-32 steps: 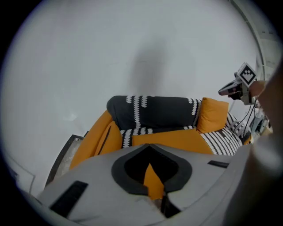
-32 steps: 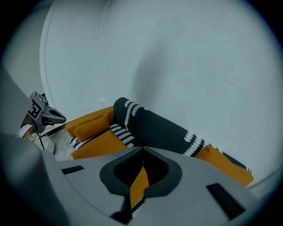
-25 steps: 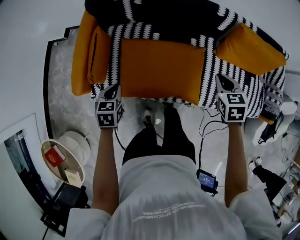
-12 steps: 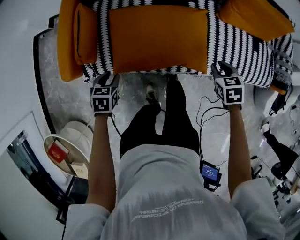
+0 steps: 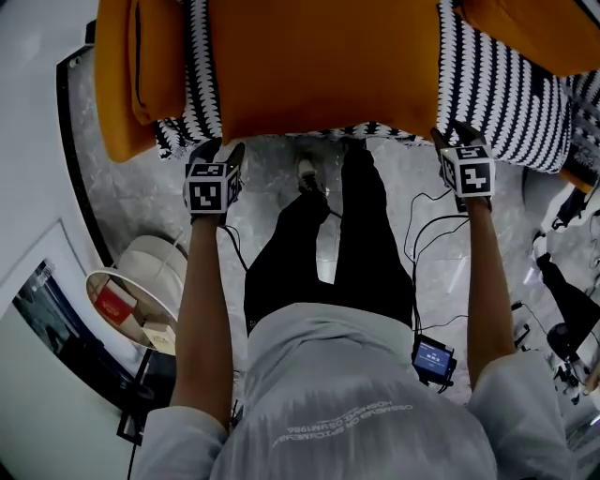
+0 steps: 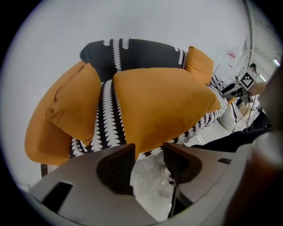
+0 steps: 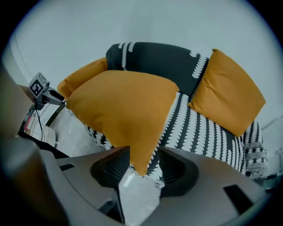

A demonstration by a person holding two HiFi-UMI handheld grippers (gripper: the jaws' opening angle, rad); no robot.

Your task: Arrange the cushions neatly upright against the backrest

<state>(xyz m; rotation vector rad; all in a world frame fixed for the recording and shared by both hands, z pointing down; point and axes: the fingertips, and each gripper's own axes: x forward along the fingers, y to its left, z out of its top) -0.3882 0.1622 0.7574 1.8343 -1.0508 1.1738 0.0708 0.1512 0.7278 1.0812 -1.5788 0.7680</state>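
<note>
Head view: a person stands at the front of a sofa (image 5: pixel 497 84) covered in a black-and-white pattern.
Middle cushion (image 5: pixel 328 66): large, orange, lying across the seat.
Side cushions: left cushion (image 5: pixel 155 56) and right cushion (image 5: pixel 534 28), both orange.
Left gripper (image 5: pixel 217 155): jaws just opened wide, with the middle cushion's front corner between them.
Right gripper (image 5: pixel 461 141): likewise wide, at the other front corner.

On the grey marble floor (image 5: pixel 141 192) stands a round white table (image 5: pixel 137 317); it carries a red box (image 5: pixel 112 305) (a tan box (image 5: pixel 157 335) just beside it). Black cables (image 5: pixel 422 230) trail over the floor.
</note>
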